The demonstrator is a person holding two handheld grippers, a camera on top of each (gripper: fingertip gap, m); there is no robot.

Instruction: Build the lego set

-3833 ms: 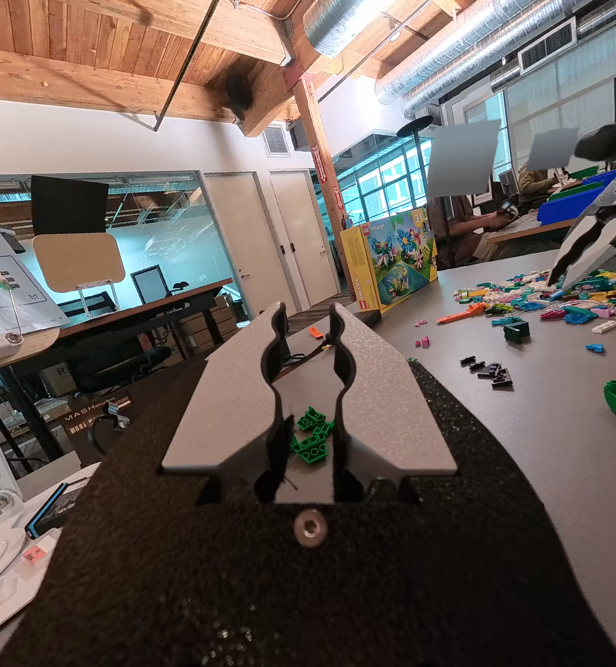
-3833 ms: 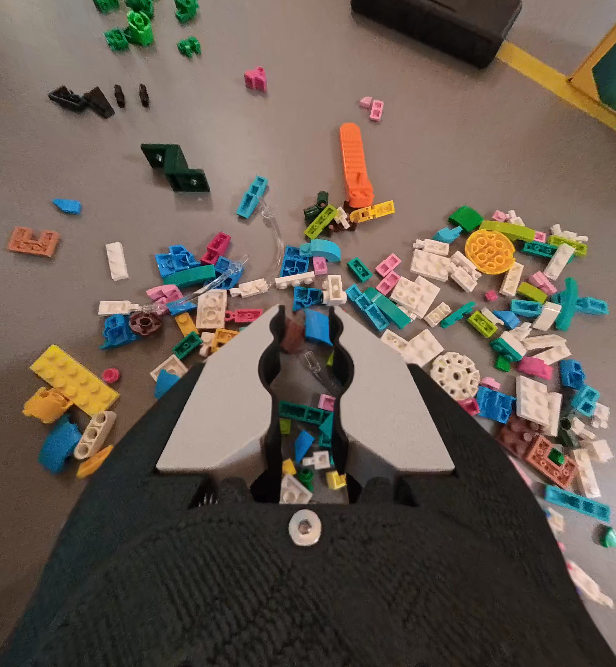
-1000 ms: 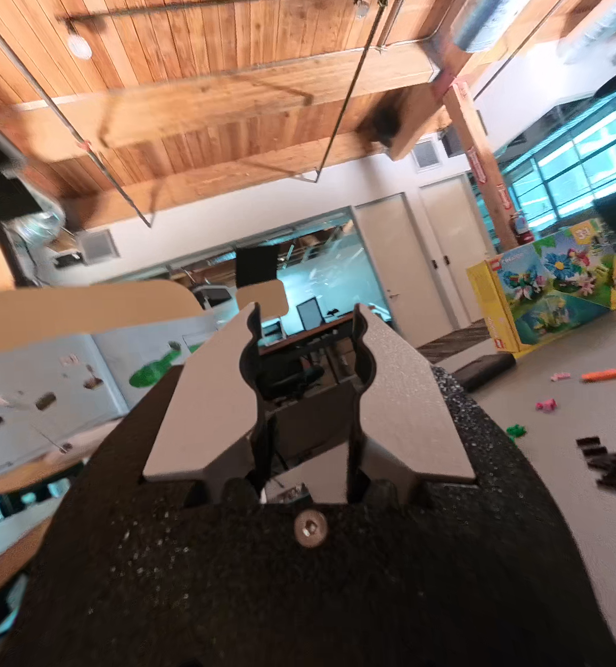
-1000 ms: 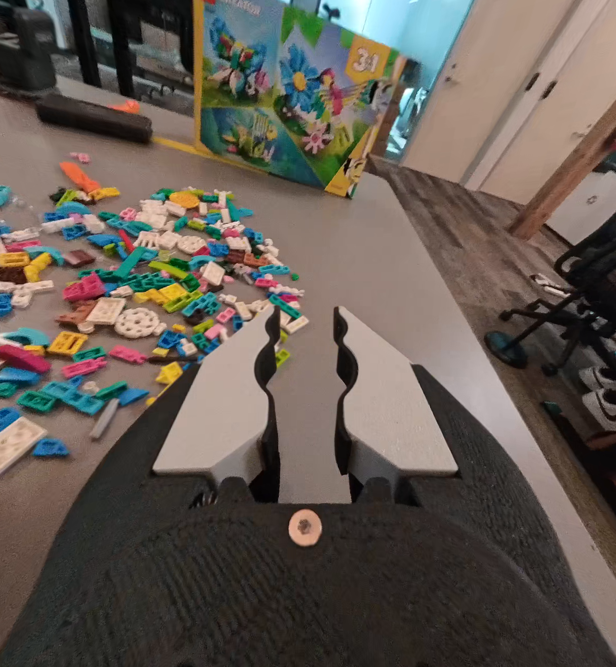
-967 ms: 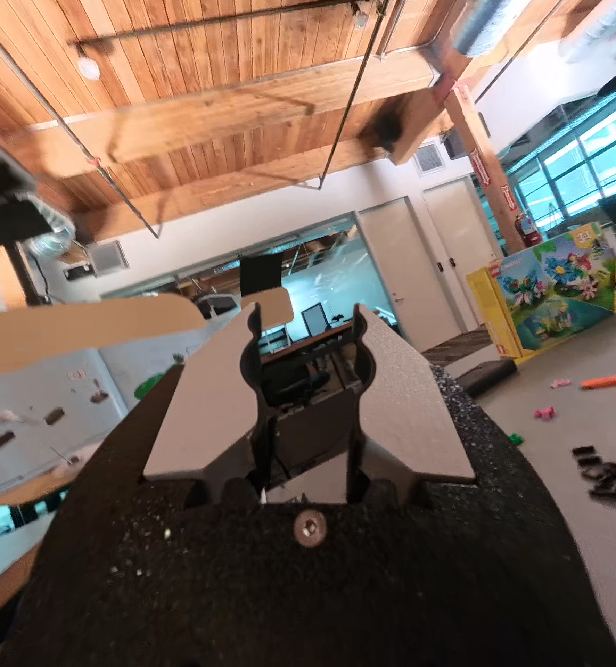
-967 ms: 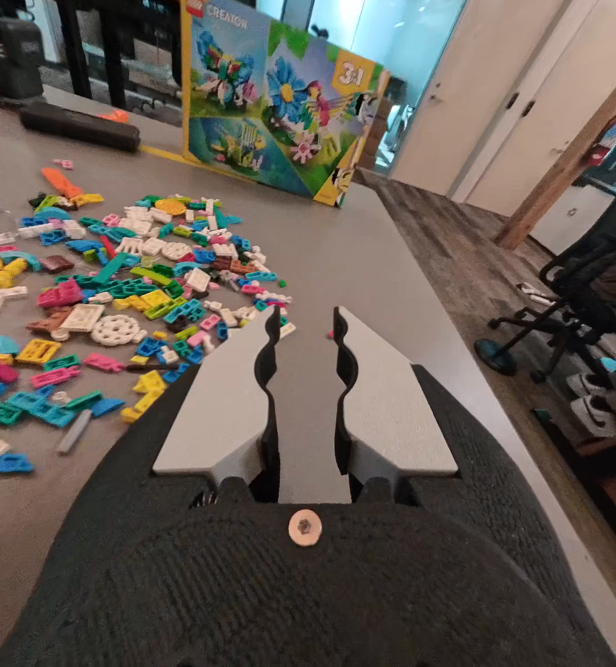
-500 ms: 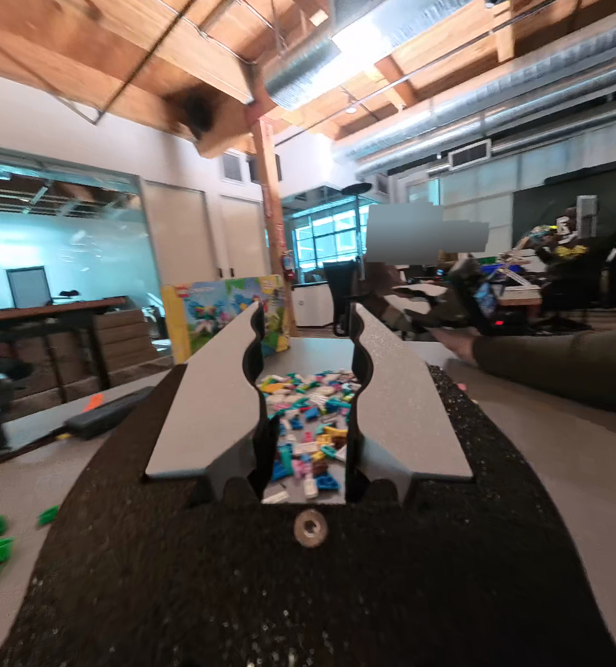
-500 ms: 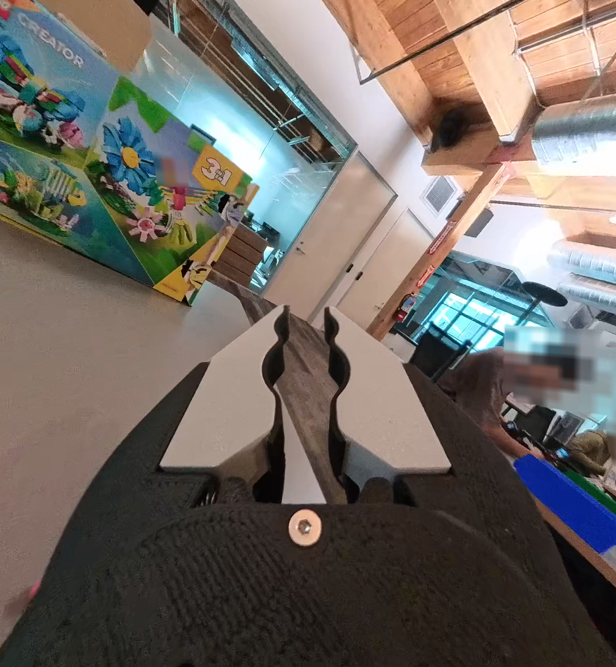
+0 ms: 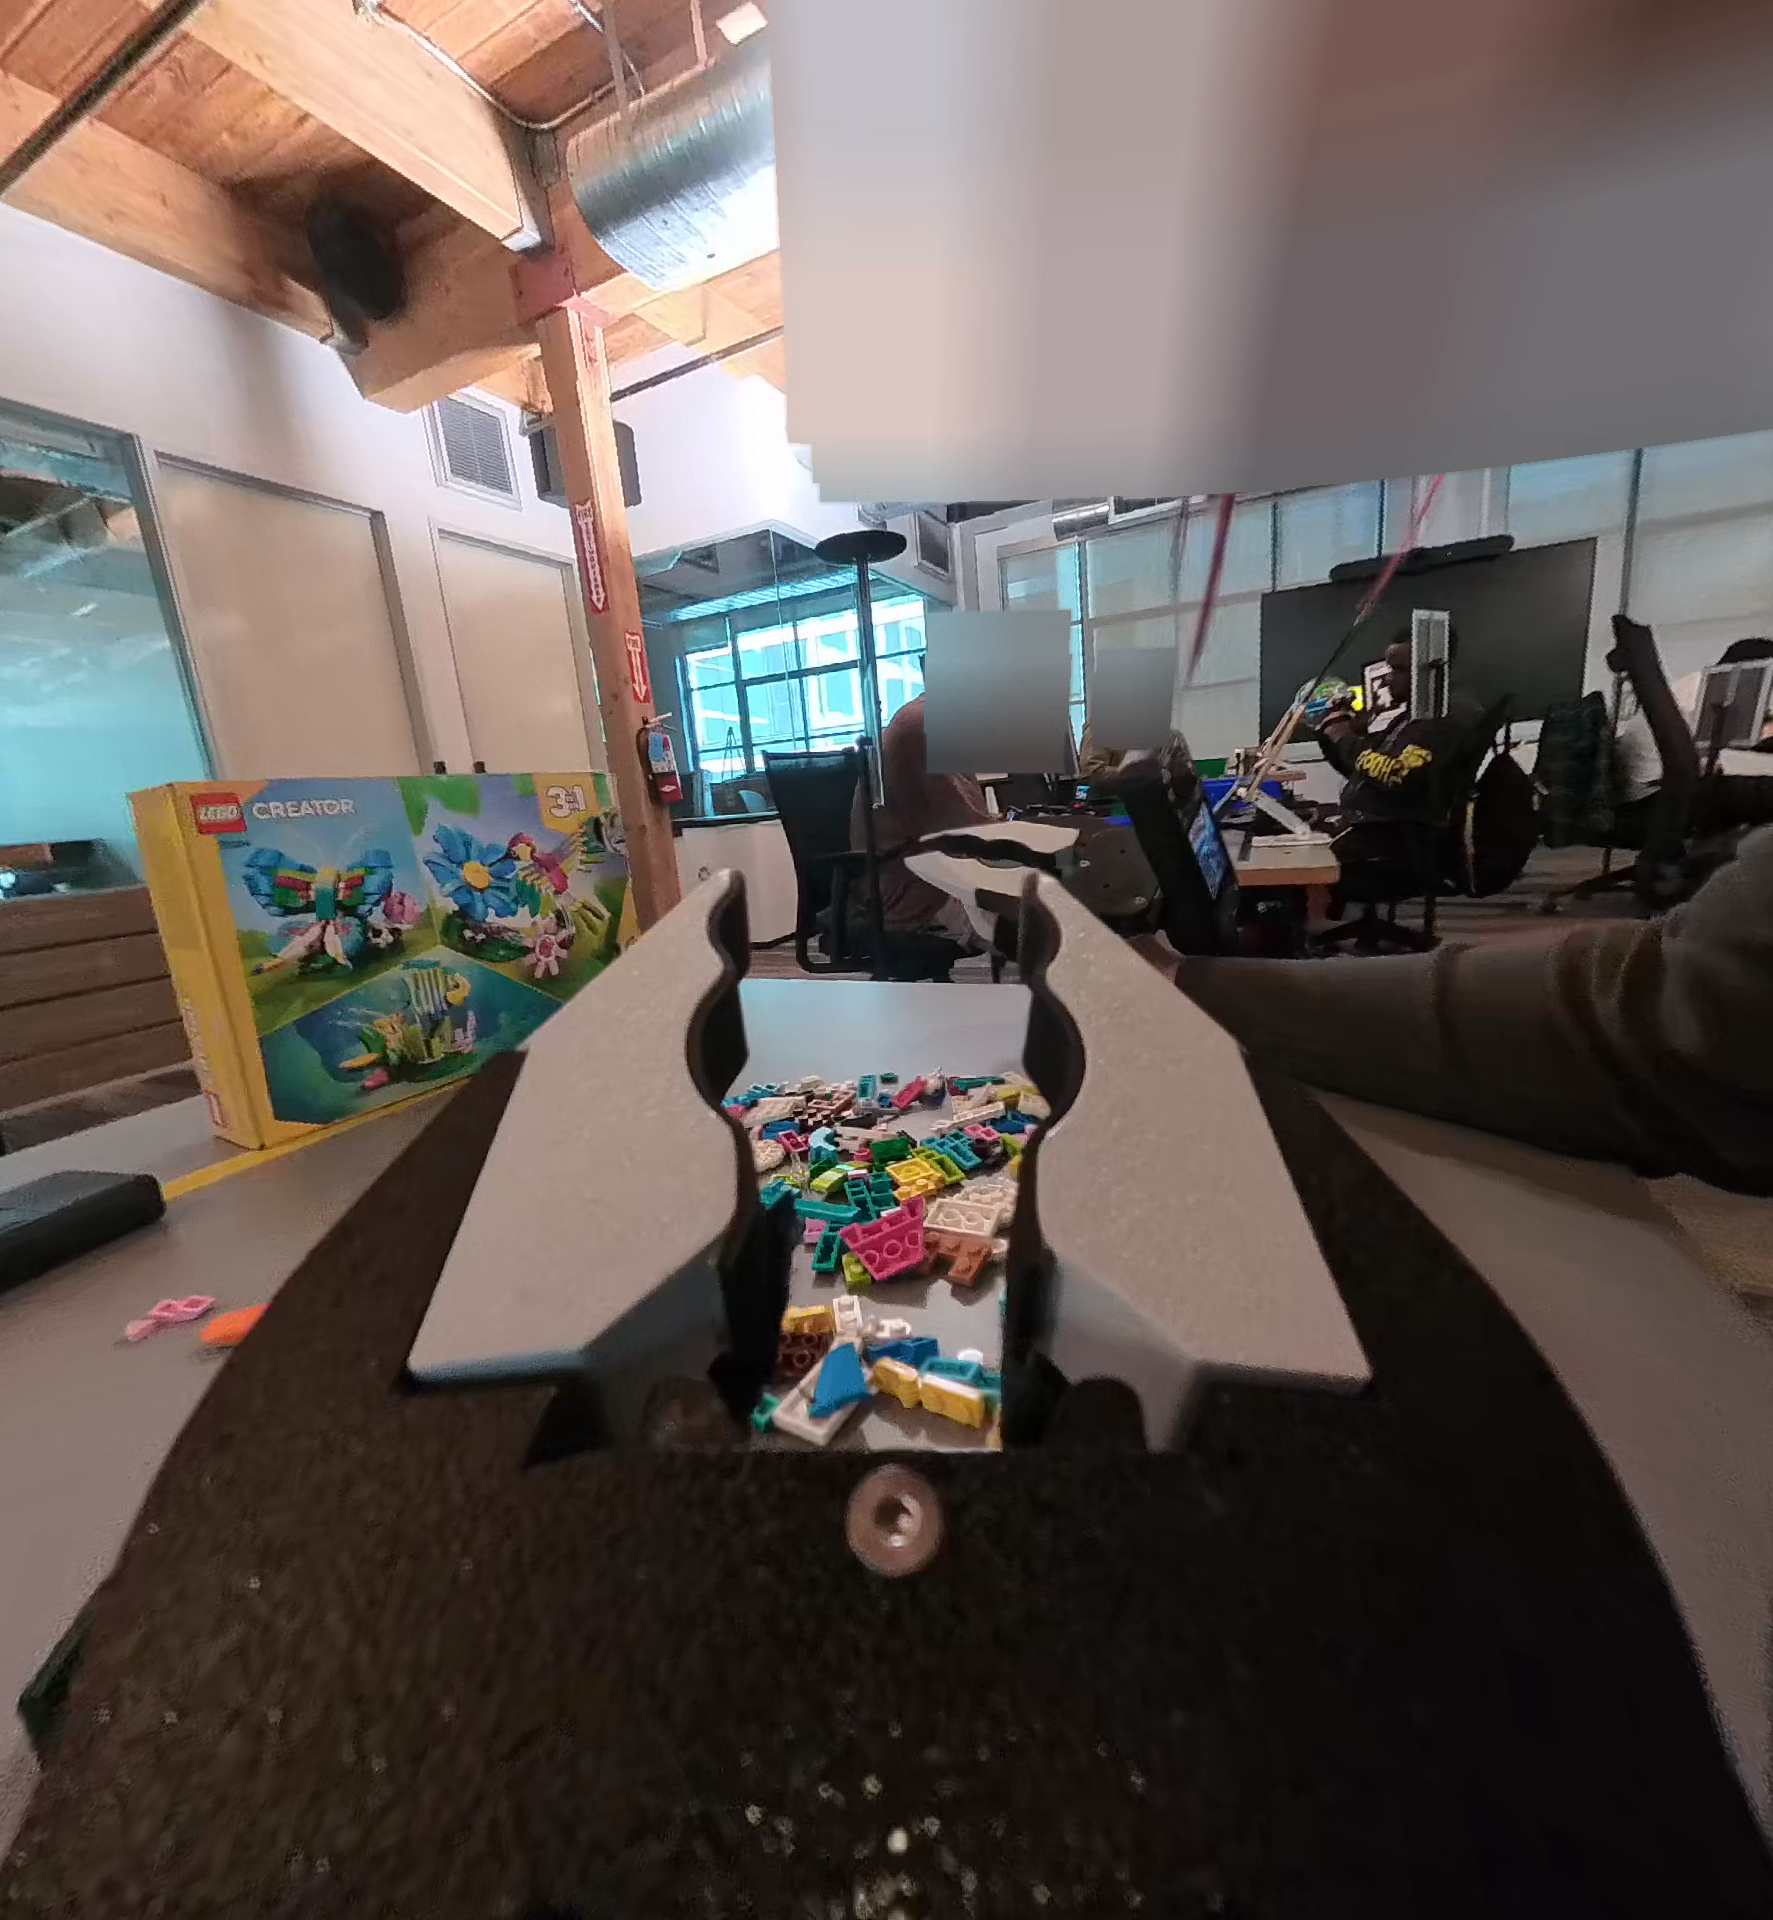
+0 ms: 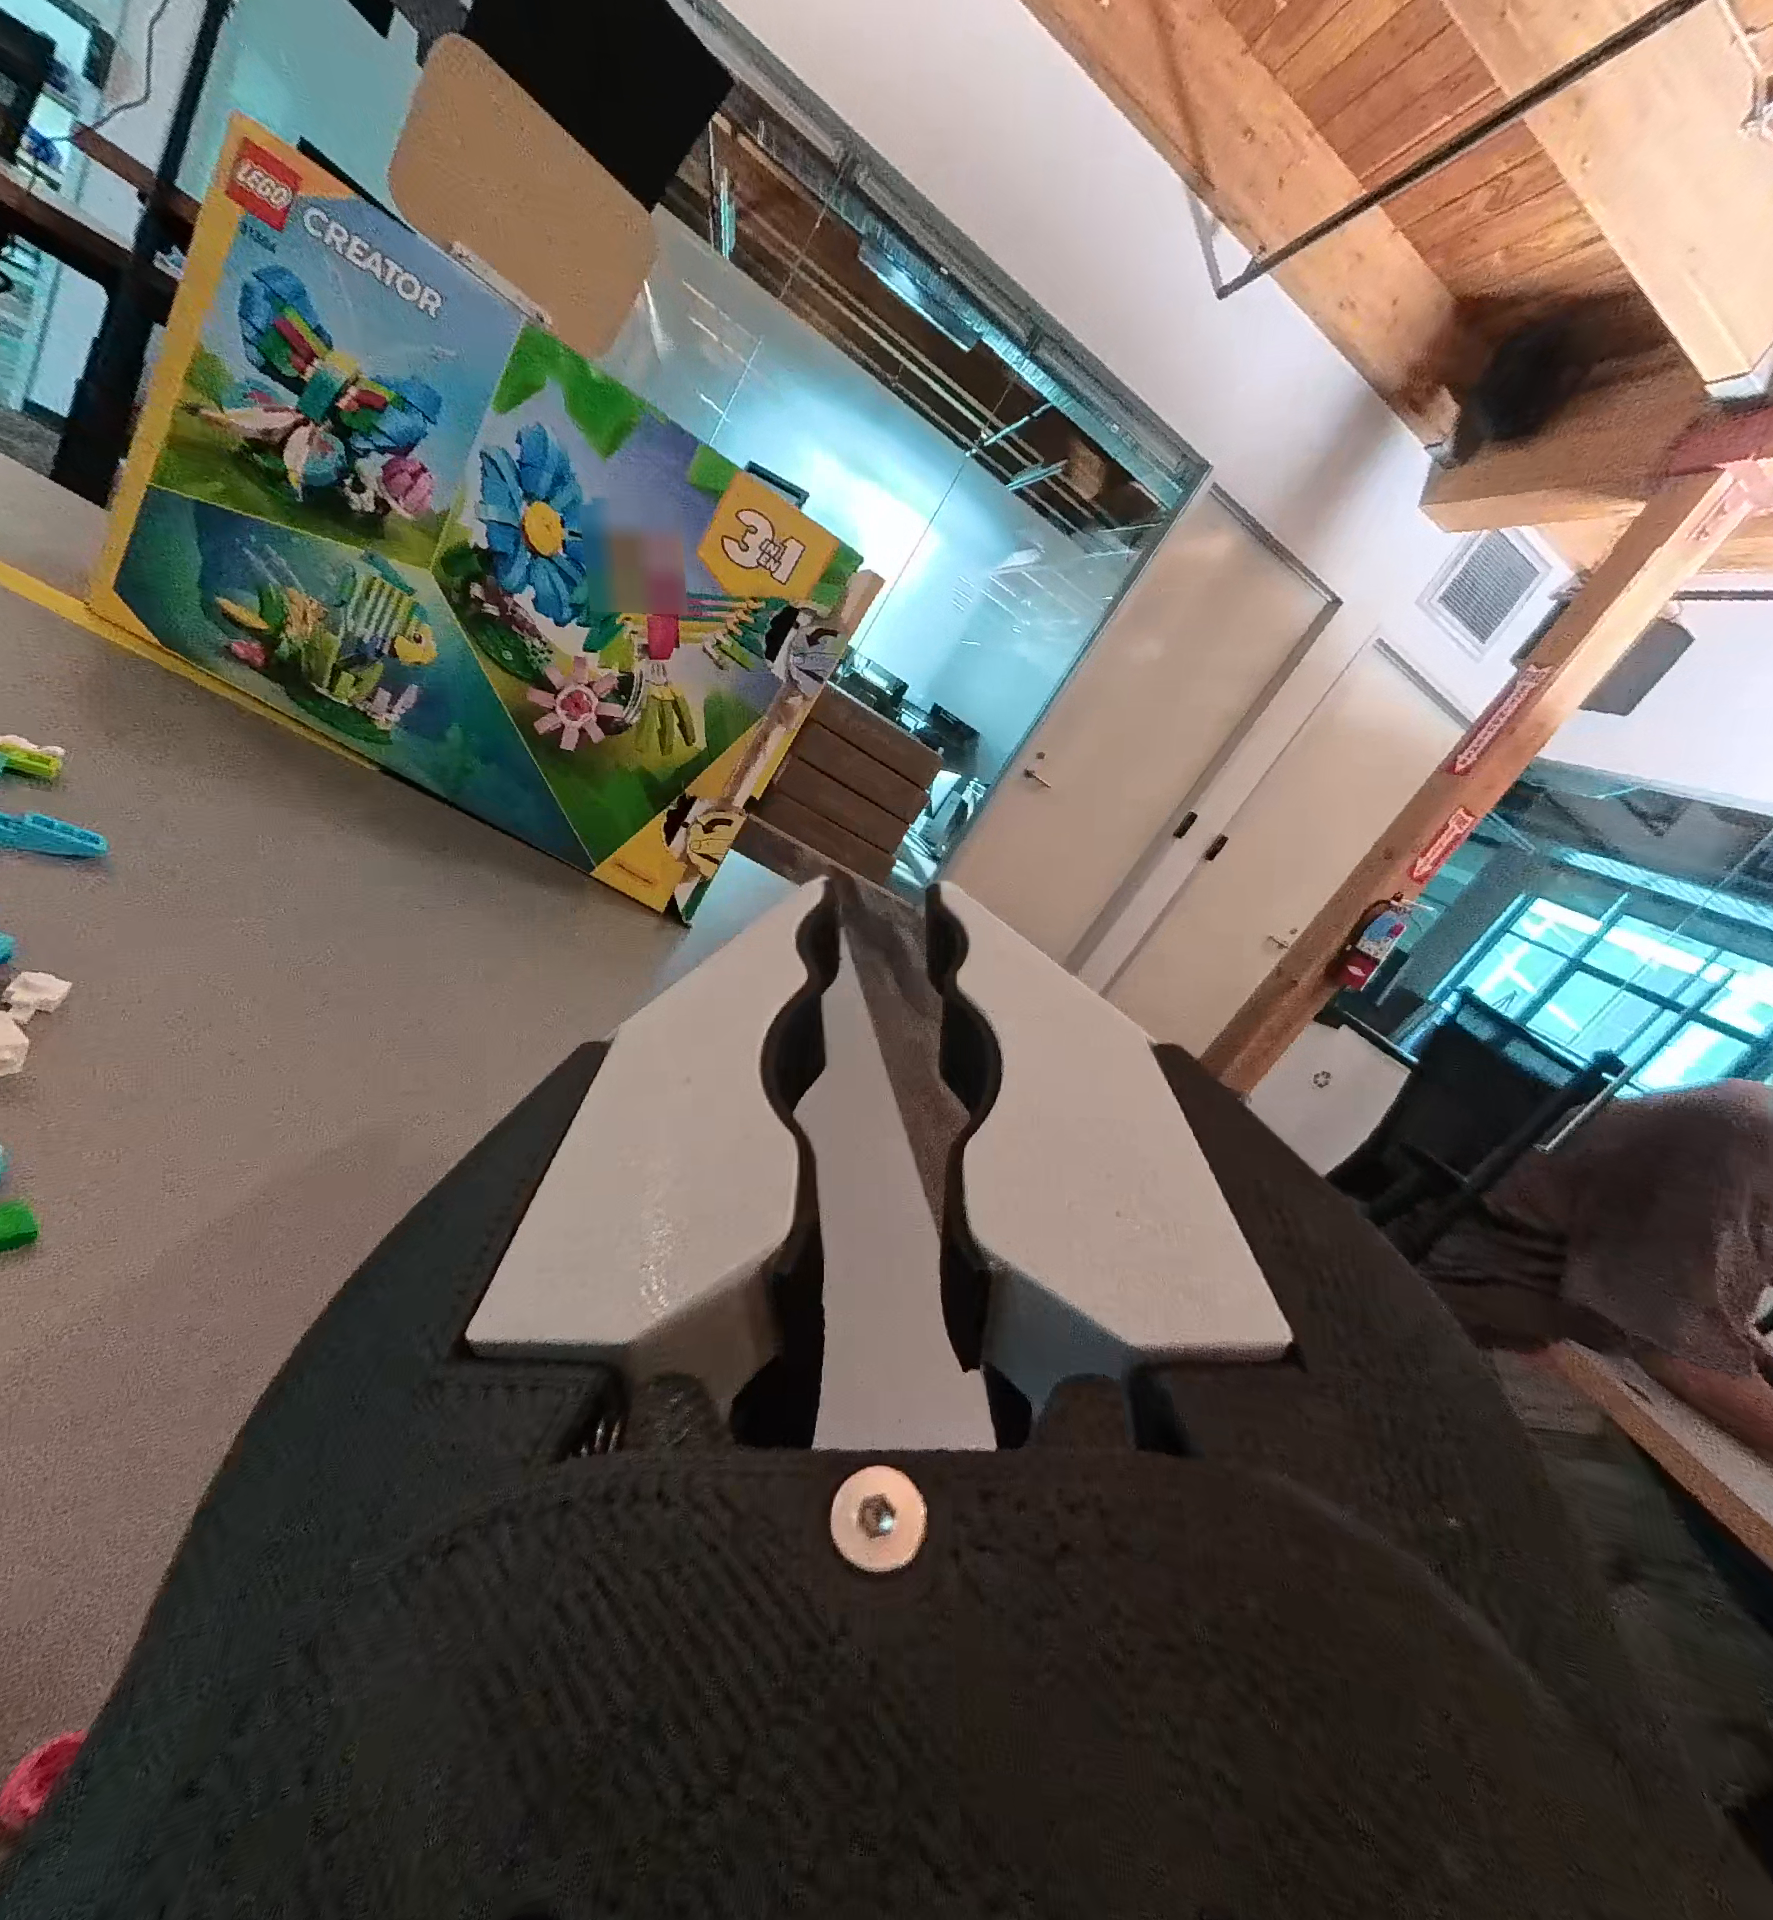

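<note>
L gripper [image 9: 884, 935] gapped wide and empty over brick pile [image 9: 887, 1174]; R gripper [image 10: 882, 914] narrowly parted, empty, aimed off-pile: misgrab risk.

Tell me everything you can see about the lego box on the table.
The lego box is a flat cardboard carton with yellow edges. Its front is printed with a butterfly, a blue flower with a bird, and a fish scene. It stands upright on its long edge on the grey table, beyond the loose bricks, with a flap raised at its top in the right wrist view. Neither gripper touches it.
</note>
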